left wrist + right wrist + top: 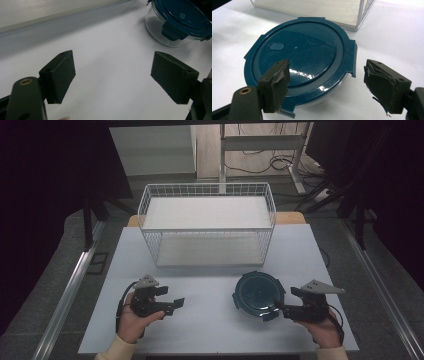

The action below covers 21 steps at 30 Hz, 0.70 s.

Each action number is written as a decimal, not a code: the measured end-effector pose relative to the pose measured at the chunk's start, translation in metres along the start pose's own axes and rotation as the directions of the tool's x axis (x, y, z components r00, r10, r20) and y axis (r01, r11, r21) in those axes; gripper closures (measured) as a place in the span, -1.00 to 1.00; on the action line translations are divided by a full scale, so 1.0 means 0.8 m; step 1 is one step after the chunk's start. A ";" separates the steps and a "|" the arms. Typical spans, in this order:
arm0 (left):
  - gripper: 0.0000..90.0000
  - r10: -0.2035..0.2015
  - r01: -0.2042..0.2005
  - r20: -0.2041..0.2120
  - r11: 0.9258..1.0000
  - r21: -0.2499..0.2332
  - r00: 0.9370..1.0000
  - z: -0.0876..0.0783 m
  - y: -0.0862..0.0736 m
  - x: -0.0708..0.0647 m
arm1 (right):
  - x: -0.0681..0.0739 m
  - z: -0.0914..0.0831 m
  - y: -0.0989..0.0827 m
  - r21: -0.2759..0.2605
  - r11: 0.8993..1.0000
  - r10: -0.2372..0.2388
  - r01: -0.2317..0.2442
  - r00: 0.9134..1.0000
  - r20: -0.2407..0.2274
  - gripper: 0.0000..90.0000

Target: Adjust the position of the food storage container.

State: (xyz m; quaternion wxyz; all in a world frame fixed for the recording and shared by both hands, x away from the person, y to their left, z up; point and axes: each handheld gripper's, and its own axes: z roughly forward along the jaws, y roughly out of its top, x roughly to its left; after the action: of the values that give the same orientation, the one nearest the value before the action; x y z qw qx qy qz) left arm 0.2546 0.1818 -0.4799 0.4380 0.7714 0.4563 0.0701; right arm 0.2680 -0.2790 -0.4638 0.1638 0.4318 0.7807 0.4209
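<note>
White table [210,320], wire basket [207,222], blue-lidded glass container [258,294], left hand-held gripper [176,304] spread, right hand-held gripper [274,310] spread.

1. The counter [210,285] is plain white.
2. The round container [258,295] has a dark teal-blue lid [299,57] over a clear body.
3. The wire basket [207,222] is white, with a grid pattern.
4. Both tongs [172,306] [280,309] are black, with grey top plates.

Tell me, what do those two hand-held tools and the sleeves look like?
Both grippers, left and right, are black, each topped by a grey three-cornered plate and trailing a black cable. Their jaws are blocky, with a brass-coloured rivet at the base; the right gripper's pads look frayed. The person's sleeves are cream-coloured.
</note>
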 end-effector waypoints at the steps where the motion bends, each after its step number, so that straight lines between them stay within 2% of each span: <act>1: -0.57 0.000 0.000 0.001 1.000 0.002 1.000 0.000 0.000 -0.001 | 0.000 0.000 0.000 0.001 1.000 0.000 0.000 1.000 0.000 -0.54; 5: -0.57 0.005 -0.005 -0.004 1.000 0.006 1.000 0.001 -0.001 -0.003 | 0.001 0.000 0.000 0.001 1.000 -0.003 0.003 1.000 0.006 -0.56; 9: -0.57 0.020 -0.020 -0.015 1.000 0.002 1.000 0.000 0.000 -0.008 | 0.000 0.000 -0.001 -0.004 1.000 -0.012 0.012 0.999 0.031 -0.56; 21: -0.57 0.012 -0.011 -0.032 1.000 0.017 0.999 0.003 -0.003 -0.004 | -0.009 -0.008 -0.001 -0.019 1.000 0.005 -0.004 0.999 0.044 -0.55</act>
State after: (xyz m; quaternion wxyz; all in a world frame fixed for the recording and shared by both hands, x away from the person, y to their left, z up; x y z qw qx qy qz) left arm 0.2523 0.1781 -0.4821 0.4238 0.7764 0.4594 0.0809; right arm 0.2677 -0.2883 -0.4612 0.1842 0.4413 0.7719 0.4189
